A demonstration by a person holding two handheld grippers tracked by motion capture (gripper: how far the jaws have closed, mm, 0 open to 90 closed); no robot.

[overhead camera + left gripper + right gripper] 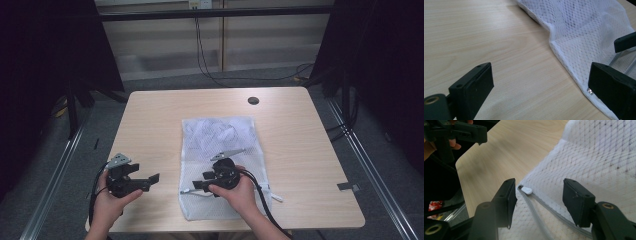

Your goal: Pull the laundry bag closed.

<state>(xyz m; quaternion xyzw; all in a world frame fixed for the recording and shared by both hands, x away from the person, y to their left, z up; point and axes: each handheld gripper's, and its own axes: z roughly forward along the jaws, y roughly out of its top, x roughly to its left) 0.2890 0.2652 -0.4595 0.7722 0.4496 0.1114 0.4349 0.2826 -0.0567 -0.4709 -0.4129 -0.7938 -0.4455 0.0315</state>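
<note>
A white mesh bag (220, 135) lies flat on the light wooden table (150, 115), with its zipper along the near edge. My right gripper (197, 186) hovers over the bag's near left corner. In the right gripper view its jaws (540, 188) stand open around the white zipper pull (526, 190), which lies nearer the left jaw; the pads do not touch it. The grey zipper track (554, 212) runs back under the gripper. My left gripper (152, 180) is held left of the bag over bare wood, open and empty (541, 75), with the bag's edge (584, 32) beside its right jaw.
A round black grommet (253, 100) sits in the table near its far edge. A small grey tab (347, 186) lies at the right edge. Black cables (205, 65) hang over the floor behind the table. Dark curtains flank both sides.
</note>
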